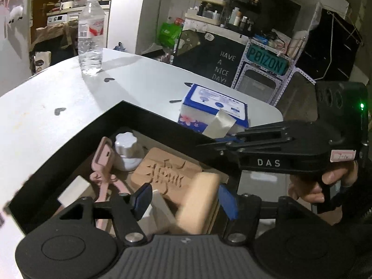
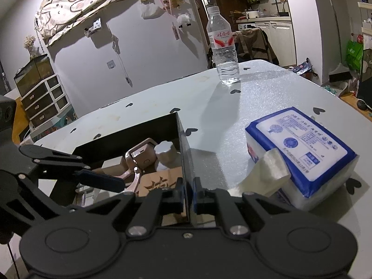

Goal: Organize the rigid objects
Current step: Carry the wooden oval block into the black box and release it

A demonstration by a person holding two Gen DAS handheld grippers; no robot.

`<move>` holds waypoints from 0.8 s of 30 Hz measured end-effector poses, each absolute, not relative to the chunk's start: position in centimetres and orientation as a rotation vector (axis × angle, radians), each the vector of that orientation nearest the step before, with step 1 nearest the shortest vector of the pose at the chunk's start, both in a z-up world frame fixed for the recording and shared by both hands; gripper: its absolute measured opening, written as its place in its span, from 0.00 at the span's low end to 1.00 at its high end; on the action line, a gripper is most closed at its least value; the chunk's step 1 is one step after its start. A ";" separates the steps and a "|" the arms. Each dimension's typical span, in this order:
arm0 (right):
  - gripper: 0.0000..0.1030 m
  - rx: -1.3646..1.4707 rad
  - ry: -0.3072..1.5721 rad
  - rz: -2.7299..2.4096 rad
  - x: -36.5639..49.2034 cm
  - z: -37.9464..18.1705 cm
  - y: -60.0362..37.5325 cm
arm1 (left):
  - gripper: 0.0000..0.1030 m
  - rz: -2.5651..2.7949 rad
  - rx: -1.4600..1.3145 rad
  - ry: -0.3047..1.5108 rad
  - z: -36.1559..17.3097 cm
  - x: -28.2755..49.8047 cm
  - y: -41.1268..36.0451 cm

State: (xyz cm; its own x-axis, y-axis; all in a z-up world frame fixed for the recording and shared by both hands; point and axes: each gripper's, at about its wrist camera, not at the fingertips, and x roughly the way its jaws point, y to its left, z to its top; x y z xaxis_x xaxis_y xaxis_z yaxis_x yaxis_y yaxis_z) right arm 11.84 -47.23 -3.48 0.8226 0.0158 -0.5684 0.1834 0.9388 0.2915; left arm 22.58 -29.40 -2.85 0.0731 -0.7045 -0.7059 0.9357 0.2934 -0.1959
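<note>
One pale, rounded wooden block point(image 1: 200, 200) between open left tool point(image 1: 186, 200).

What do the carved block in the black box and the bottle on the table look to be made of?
Carved block: probably wood or MDF; matte tan surface with characters cut into it. Bottle: clear thin plastic, glossy, with a printed label and white cap. Black box: smooth dark walls, material unclear.

The beige block point(image 1: 200, 202) between the left tongs point(image 1: 186, 200) is motion-blurred. Beside it, the pink eyelash curler's point(image 1: 104, 174) handles vanish behind those tongs; the box's point(image 1: 76, 137) near wall is hidden.
</note>
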 end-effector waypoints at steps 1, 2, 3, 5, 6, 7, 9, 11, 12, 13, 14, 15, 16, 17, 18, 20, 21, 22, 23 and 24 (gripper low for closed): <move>0.08 0.346 0.601 -0.092 11.9 -3.5 -47.2 | 0.62 -1.264 0.351 0.811 -2.7 22.5 -29.2; 0.08 0.348 0.600 -0.092 11.9 -3.5 -47.3 | 0.62 -1.260 0.350 0.809 -2.6 22.5 -29.1; 0.08 0.348 0.600 -0.093 11.9 -3.5 -47.3 | 0.62 -1.258 0.348 0.808 -2.6 22.5 -29.0; 0.08 0.349 0.600 -0.093 11.9 -3.5 -47.3 | 0.62 -1.253 0.350 0.806 -2.5 22.5 -28.9; 0.08 0.349 0.601 -0.093 11.9 -3.5 -47.3 | 0.62 -1.251 0.349 0.806 -2.5 22.4 -28.8; 0.08 0.349 0.601 -0.094 11.9 -3.5 -47.3 | 0.62 -1.251 0.349 0.807 -2.5 22.4 -28.7; 0.08 0.348 0.602 -0.095 11.9 -3.5 -47.3 | 0.62 -1.249 0.349 0.806 -2.4 22.3 -28.5; 0.08 0.349 0.602 -0.096 12.0 -3.5 -47.3 | 0.62 -1.247 0.346 0.802 -2.2 22.1 -28.4; 0.08 0.348 0.602 -0.095 12.0 -3.5 -47.3 | 0.62 -1.245 0.343 0.800 -2.1 22.1 -28.3; 0.08 0.347 0.602 -0.095 12.0 -3.5 -47.3 | 0.62 -1.243 0.340 0.799 -2.0 22.1 -28.2; 0.08 0.347 0.603 -0.096 12.0 -3.5 -47.3 | 0.62 -1.241 0.337 0.798 -1.9 22.0 -28.1; 0.08 0.348 0.602 -0.096 12.0 -3.5 -47.3 | 0.62 -1.238 0.334 0.797 -1.8 22.0 -28.0; 0.08 0.348 0.602 -0.096 12.0 -3.5 -47.3 | 0.62 -1.234 0.332 0.796 -1.6 21.9 -27.9; 0.08 0.347 0.603 -0.097 12.0 -3.5 -47.3 | 0.62 -1.228 0.330 0.796 -1.5 21.8 -27.8; 0.08 0.347 0.603 -0.097 12.0 -3.5 -47.3 | 0.64 -1.221 0.326 0.795 -1.4 21.8 -27.6; 0.08 0.343 0.604 -0.099 12.0 -3.5 -47.3 | 0.72 -1.197 0.316 0.796 -1.2 21.6 -27.4; 0.08 0.341 0.605 -0.100 12.1 -3.5 -47.3 | 0.79 -1.175 0.309 0.797 -1.0 21.5 -27.2; 0.07 0.340 0.606 -0.101 12.1 -3.5 -47.3 | 0.80 -1.160 0.303 0.797 -0.9 21.4 -27.0; 0.07 0.338 0.606 -0.103 12.1 -3.5 -47.2 | 0.81 -1.147 0.296 0.796 -0.7 21.3 -26.8; 0.07 0.337 0.607 -0.104 12.1 -3.5 -47.2 | 0.82 -1.135 0.288 0.796 -0.6 21.2 -26.6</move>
State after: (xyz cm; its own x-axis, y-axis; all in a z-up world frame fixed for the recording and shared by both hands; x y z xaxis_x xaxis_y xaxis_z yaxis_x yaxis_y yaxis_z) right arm 12.11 -47.20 -3.51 0.8182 0.0022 -0.5750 0.1938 0.9404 0.2793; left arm 21.15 -26.58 -0.59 0.1896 -0.6951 -0.6935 0.8888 0.4216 -0.1796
